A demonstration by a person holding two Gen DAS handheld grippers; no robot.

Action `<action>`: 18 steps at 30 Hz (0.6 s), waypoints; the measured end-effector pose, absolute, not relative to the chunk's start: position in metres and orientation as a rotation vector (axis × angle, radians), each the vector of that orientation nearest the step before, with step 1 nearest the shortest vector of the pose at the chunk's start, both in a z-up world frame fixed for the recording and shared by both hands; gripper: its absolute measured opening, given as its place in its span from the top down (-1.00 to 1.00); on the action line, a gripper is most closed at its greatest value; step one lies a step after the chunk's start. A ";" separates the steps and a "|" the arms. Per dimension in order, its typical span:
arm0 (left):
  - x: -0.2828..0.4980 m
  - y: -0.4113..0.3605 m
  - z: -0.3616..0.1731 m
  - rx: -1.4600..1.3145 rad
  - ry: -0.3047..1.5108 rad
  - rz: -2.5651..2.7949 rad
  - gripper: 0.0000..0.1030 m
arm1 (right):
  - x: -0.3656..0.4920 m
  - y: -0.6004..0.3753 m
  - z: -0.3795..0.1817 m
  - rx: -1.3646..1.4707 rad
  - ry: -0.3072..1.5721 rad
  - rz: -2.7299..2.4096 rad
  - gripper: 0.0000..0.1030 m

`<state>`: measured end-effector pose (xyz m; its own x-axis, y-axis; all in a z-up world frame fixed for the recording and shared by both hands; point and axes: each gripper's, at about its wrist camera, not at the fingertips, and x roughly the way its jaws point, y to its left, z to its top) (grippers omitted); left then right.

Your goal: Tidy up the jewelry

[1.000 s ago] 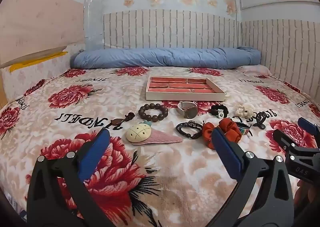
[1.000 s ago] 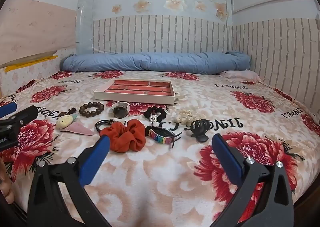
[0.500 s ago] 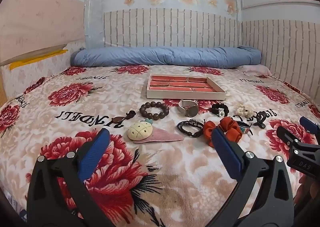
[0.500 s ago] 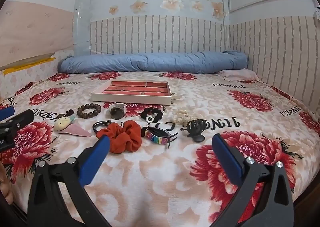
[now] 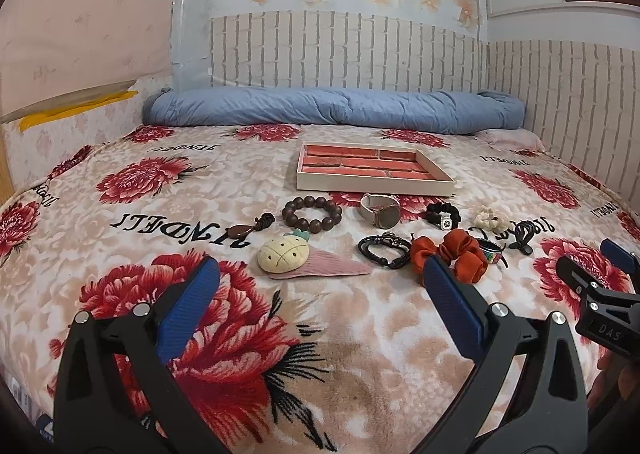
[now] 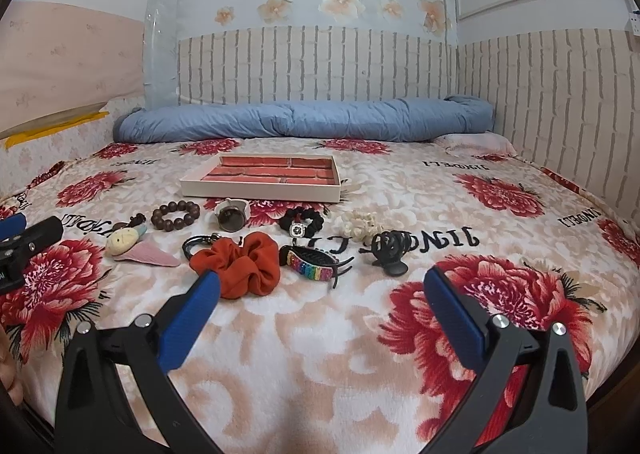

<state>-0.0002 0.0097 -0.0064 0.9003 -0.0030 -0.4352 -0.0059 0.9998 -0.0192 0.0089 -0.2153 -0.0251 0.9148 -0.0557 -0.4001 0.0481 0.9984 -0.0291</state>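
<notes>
- The shallow cream tray with red-lined compartments (image 5: 376, 185) lies flat on the bed's flowered plush blanket (image 5: 224, 334), beyond the jewelry. All its compartments look bare, so I judge that sorting has not begun.
- The pieces lie in 2 loose rows in front of the tray, apart enough that each could be taken singly: a dark wooden bead bracelet (image 5: 311, 213), a beige-strapped round watch (image 5: 380, 208), a black braided cord bracelet (image 5: 384, 250), an orange fabric scrunchie (image 6: 240, 263), a rainbow-striped hair clip (image 6: 314, 264) and a black claw clip (image 6: 390, 248).
- The left gripper (image 5: 320, 286) hangs low over the near blanket, its blue-padded fingers (image 5: 192, 302) spread wide and empty, facing a cream pineapple-shaped plush clip (image 5: 285, 252).
- The right gripper (image 6: 322, 294) is likewise spread and empty, with the scrunchie just past its left pad; that looks the likeliest 1st pick.
</notes>
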 end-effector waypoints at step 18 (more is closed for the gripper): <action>0.002 0.013 -0.008 -0.029 0.453 0.009 -0.90 | 0.009 -0.215 -0.027 -0.018 0.422 -0.054 -0.93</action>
<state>0.0016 0.0127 -0.0083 0.8992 0.0018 -0.4376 -0.0146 0.9996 -0.0259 0.0093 -0.2152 -0.0272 0.9109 -0.0558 -0.4089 0.0482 0.9984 -0.0288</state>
